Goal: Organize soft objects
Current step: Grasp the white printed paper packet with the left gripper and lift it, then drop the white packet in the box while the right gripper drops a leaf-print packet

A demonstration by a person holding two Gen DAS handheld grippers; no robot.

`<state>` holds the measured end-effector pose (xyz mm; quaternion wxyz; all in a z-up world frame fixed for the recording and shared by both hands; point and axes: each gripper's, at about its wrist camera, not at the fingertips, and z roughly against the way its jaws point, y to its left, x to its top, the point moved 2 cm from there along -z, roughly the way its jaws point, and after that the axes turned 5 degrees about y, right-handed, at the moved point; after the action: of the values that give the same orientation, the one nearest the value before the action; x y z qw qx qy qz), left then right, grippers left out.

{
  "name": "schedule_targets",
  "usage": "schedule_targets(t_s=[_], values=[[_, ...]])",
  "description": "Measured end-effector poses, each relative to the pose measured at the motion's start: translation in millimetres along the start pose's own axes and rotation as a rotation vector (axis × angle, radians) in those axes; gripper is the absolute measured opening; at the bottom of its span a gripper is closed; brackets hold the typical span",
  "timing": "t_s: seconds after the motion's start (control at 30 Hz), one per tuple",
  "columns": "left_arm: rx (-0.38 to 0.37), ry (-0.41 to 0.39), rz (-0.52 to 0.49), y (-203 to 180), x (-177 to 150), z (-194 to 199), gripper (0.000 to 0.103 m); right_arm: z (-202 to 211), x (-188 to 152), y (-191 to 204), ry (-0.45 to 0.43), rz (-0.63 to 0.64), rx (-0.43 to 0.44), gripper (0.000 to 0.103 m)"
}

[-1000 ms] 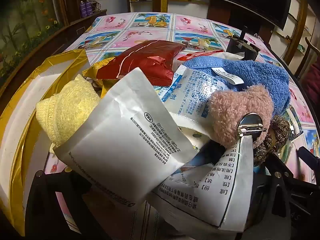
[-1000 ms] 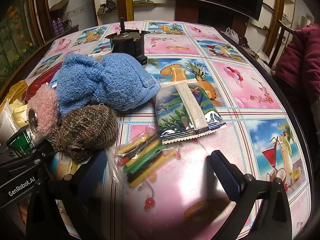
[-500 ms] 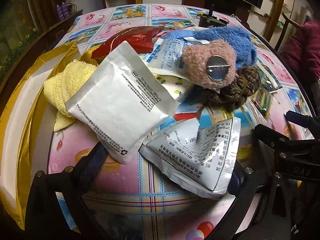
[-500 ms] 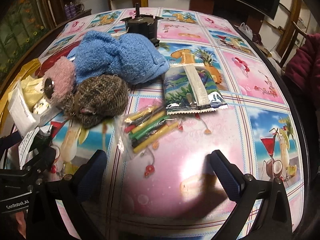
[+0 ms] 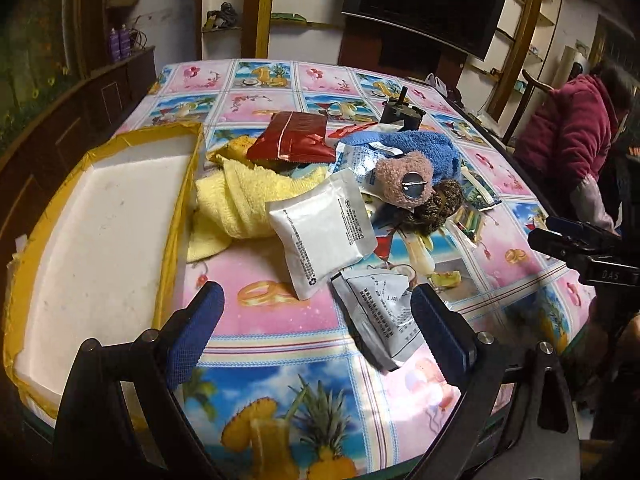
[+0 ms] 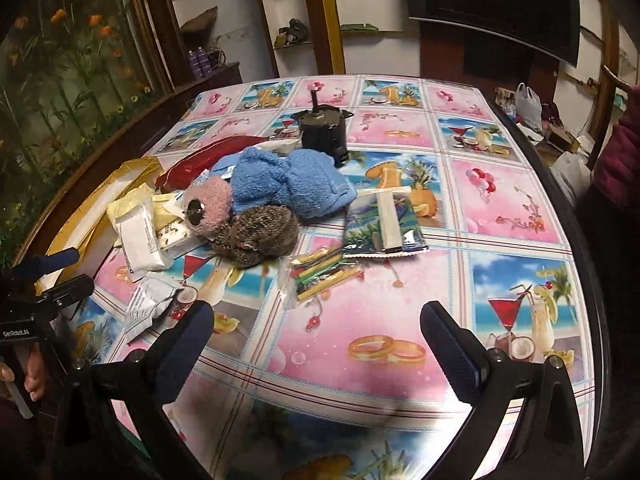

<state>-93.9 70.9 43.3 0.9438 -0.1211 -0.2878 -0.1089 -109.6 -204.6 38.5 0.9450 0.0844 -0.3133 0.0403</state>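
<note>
Blue towel (image 6: 292,184), pink (image 6: 212,200) and brown puffs (image 6: 260,234) heaped together.

Left gripper (image 5: 316,320): jaws spread wide, nothing between the blue pads (image 5: 196,330); held above the table surface, pointing forward; its body also appears at the left edge of the right wrist view, gripped by a hand (image 6: 28,376), apparently the person's left; right gripper (image 6: 316,332): jaws likewise wide apart and empty, raised clear of the surface.

Pile (image 5: 360,200) mid-table; front edge free.
</note>
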Motion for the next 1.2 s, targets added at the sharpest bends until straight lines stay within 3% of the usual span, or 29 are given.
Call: schedule_targets(t_s=[0.1,0.33,0.5,0.53,0.6,0.63,0.67,0.87,1.03,1.13,1.17,1.2], values=[[-0.077,0.047,-0.016,-12,-5,-12,0.095,-2,5,-16,-0.006,-0.020,-0.012,0.102],[-0.136,0.166,0.002,-49,-7,-61,0.095,3,7,-51,-0.022,-0.102,-0.033,0.102],[0.117,0.162,-0.129,-75,-2,-82,0.096,-5,14,-66,0.008,-0.117,-0.045,0.102],[0.130,0.147,-0.143,-78,-2,-84,0.096,-7,17,-66,0.007,-0.106,-0.051,0.102],[0.114,0.142,-0.133,-77,-1,-83,0.085,-13,29,-64,0.007,-0.074,-0.072,0.102],[0.112,0.123,-0.130,-75,-1,-79,0.062,-18,34,-63,0.010,-0.064,-0.084,0.102],[0.093,0.120,-0.129,-72,0,-76,0.050,-23,40,-63,0.016,-0.055,-0.098,0.102],[-0.016,0.145,-0.059,-53,1,-65,0.048,-75,70,-58,0.101,0.004,-0.184,0.102],[-0.105,0.150,0.000,-44,-2,-56,0.048,-103,83,-50,0.153,-0.001,-0.186,0.102],[-0.127,0.135,0.022,-40,-2,-49,0.048,-117,80,-45,0.221,-0.003,-0.176,0.069],[-0.137,0.128,0.026,-39,-3,-45,0.048,-113,79,-44,0.201,-0.009,-0.184,0.061],[-0.148,0.121,0.031,-37,-3,-41,0.048,-110,76,-44,0.207,-0.016,-0.188,0.061]])
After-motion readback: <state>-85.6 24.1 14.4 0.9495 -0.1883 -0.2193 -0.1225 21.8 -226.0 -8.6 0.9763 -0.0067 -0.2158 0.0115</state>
